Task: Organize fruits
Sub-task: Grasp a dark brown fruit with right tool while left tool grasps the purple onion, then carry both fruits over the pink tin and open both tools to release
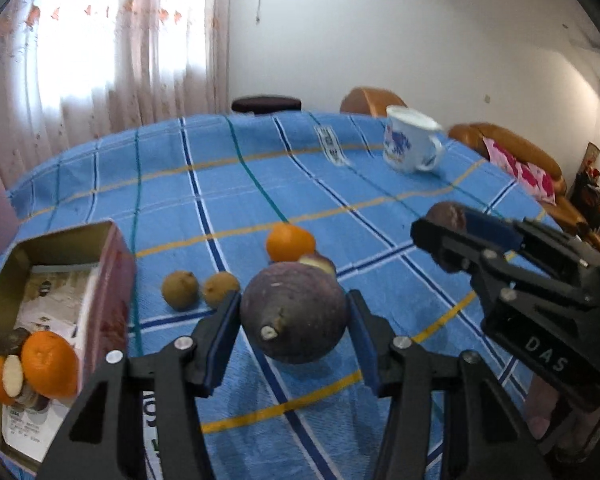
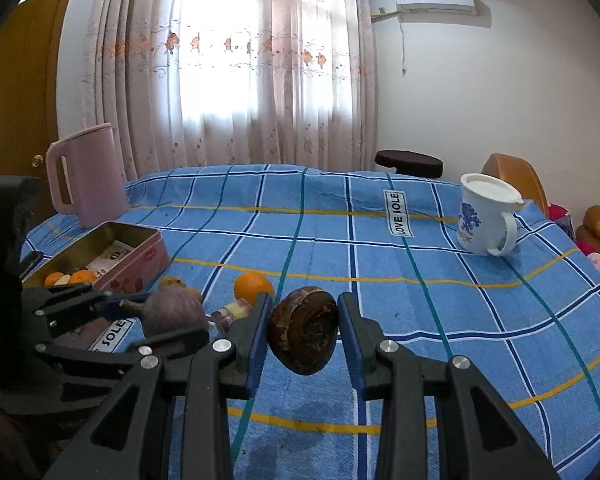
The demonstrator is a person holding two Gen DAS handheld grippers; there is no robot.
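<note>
The left gripper (image 1: 294,316) has its blue pads closed against both sides of a large round purple fruit (image 1: 294,312), stem end toward the camera, held above the blue checked cloth (image 1: 236,200). The right gripper (image 2: 303,334) clamps a dark brown ridged fruit (image 2: 304,330) in the same way, also clear of the cloth. Taking the pink tin (image 1: 112,288) as the landmark: it sits at the cloth's near left edge, open, with two oranges (image 1: 48,362) and a pale cut slice (image 1: 13,374) in its near end over printed paper. Just right of the tin lie two small brown fruits (image 1: 180,290), side by side and almost touching. Further right, behind the purple fruit, rest a loose orange (image 1: 290,242) and a cut purple-skinned piece (image 1: 318,262) touching it. Between the tin's right wall and the small brown fruits runs a narrow strip of bare cloth. Beyond the tin stands a pink jug (image 2: 86,172) near the far left edge; well right of it, across wide open cloth, a white mug (image 2: 486,216) stands near the far right edge.
</note>
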